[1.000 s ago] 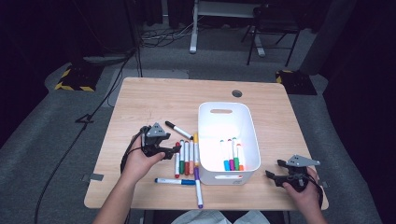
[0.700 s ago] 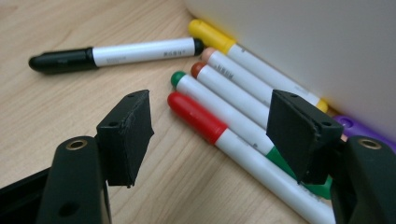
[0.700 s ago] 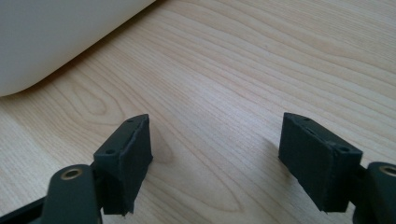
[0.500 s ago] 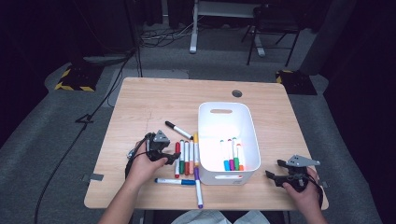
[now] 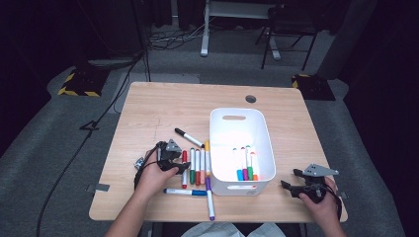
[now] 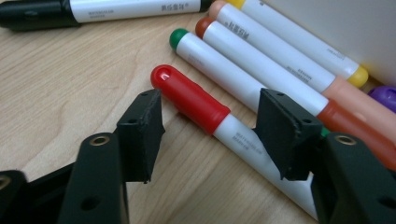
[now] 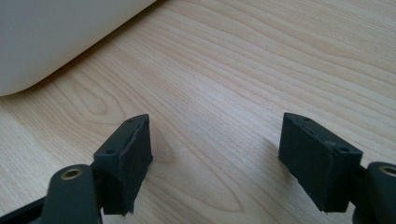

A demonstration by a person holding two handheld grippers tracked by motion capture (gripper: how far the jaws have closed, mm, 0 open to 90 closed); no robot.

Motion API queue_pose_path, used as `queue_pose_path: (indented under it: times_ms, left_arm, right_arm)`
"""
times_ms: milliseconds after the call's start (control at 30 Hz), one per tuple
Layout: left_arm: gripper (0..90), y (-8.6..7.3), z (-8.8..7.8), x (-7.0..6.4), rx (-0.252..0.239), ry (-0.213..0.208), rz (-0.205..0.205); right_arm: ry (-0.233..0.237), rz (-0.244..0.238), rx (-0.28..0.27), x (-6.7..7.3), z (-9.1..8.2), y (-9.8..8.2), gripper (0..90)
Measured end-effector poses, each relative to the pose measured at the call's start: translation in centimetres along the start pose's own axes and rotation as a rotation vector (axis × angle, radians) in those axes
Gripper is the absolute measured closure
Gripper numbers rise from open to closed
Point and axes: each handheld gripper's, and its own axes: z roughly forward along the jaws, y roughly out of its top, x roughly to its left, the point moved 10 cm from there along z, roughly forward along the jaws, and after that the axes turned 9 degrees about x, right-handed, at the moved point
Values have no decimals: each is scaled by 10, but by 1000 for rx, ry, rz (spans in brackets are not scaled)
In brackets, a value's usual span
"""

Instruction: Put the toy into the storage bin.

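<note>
From the high view, the desk [image 5: 148,118] is carrying a white bin [image 5: 241,129] right of its middle, with a few markers standing against the bin's near wall. A row of markers is lying just left of the bin, toward the near edge. The left gripper [image 5: 181,167] is sitting low over the left end of that row, at the red marker [image 5: 185,168], with the person's left hand [image 5: 154,177] behind it. A blue marker [image 5: 185,192] is lying crosswise near the near edge, and a purple marker [image 5: 209,196] is pointing toward that edge beside the bin's near left corner. A black marker [image 5: 188,138] is lying slanted beyond the row. The right gripper [image 5: 290,179] is resting near the desk's near right corner, just right of the bin.

In the left gripper view, the jaws are straddling the red marker [image 6: 219,122] at the joint of its red cap and white barrel. They have just been closing and are standing at a middling gap, with the pads not yet pressing on the marker. Beside it, the green marker [image 6: 219,70], the brown marker [image 6: 261,60] and the peach marker [image 6: 299,51] are lying side by side, touching.

In the right gripper view, the jaws are standing wide apart over bare wood, with a corner of the bin [image 7: 51,37] at the upper left.
</note>
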Motion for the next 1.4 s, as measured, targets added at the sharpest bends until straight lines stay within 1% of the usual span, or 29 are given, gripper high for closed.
queue_pose_path:
  times_ms: [33, 100, 167, 200, 300, 333, 367, 400, 467, 500, 567, 633, 667, 700, 767, 800, 933, 967, 1000, 1033, 1067, 1167, 1200, 1233, 1267, 1300, 1333, 1367, 1400]
  left_arm:
    - [520, -3, -1, 3, 15, 18, 0]
    - [541, -4, -1, 4, 25, 24, -9]
    - [577, -7, -3, 8, 37, 42, -2]
    - [615, -10, -6, 11, 49, 44, -22]
    - [684, -12, -7, 15, 50, 59, -32]
    - [684, -13, -8, 17, 49, 63, -36]
    - [714, -14, -9, 18, 52, 62, -50]
    - [742, -16, -10, 21, 55, 69, -51]
    - [759, -16, -11, 22, 55, 70, -61]
    - [759, -15, -11, 23, 47, 82, -62]
    - [762, -16, -11, 24, 58, 89, -68]
    - [763, -16, -12, 24, 65, 84, -72]
    - [764, -15, -12, 24, 57, 85, -75]
    - [764, -14, -12, 23, 53, 65, -78]
    - [765, -11, -15, 23, 23, 54, -83]
    - [764, -9, -18, 22, 7, 39, -83]
    - [765, -2, -33, 18, -40, 7, -74]
    - [765, 0, -36, 18, -46, 2, -62]
    - [765, 3, -43, 16, -65, -8, -53]
    - [765, 3, -43, 16, -65, -8, -53]
    - [765, 5, -48, 14, -75, -14, -52]
    - [764, 11, -59, 13, -101, -11, -29]
    - [765, 13, -64, 12, -108, -20, -15]
    - [765, 14, -67, 11, -117, -17, -18]
    - [765, 16, -71, 8, -124, -38, -18]
    - [765, 19, -74, 9, -138, -23, -2]
    - [765, 21, -78, 5, -149, -53, -20]
    - [765, 23, -82, 5, -155, -48, -8]
    - [765, 29, -89, 2, -175, -57, 7]
  right_arm:
    - [0, 0, 0, 0, 0, 0, 257]
    - [0, 0, 0, 0, 0, 0, 257]
    - [0, 0, 0, 0, 0, 0, 257]
    - [1, -1, 0, 0, 0, 0, 257]
    - [1, 0, 0, 0, 0, 0, 257]
    - [1, 0, 0, 0, 0, 0, 257]
    - [1, 0, 0, 0, 0, 0, 257]
    - [0, 0, 0, 0, 0, 0, 257]
    - [1, 0, 0, 0, 0, 0, 257]
    - [1, 0, 0, 0, 0, 0, 257]
    - [0, -1, 0, 0, 0, 0, 257]
    - [0, -1, 0, 0, 0, 0, 257]
    - [0, -1, 0, 0, 0, 0, 257]
    - [1, 0, 0, 0, 0, 0, 257]
    - [1, 0, 0, 0, 0, 0, 257]
    - [0, -1, 0, 0, 0, 0, 257]
    - [1, 0, 0, 0, 0, 0, 257]
    - [1, 0, 0, 0, 0, 0, 257]
    - [0, -1, 0, 0, 0, 0, 257]
    - [0, -1, 0, 0, 0, 0, 257]
    - [1, 0, 0, 0, 0, 0, 257]
    - [1, 0, 0, 0, 0, 0, 257]
    - [1, 0, 0, 0, 0, 0, 257]
    - [0, 0, 0, 0, 0, 0, 257]
    - [1, 0, 0, 0, 0, 0, 257]
    - [0, -1, 0, 0, 0, 0, 257]
    - [0, -1, 0, 0, 0, 0, 257]
    - [1, -1, 0, 0, 0, 0, 257]
    - [1, 0, 0, 0, 0, 0, 257]
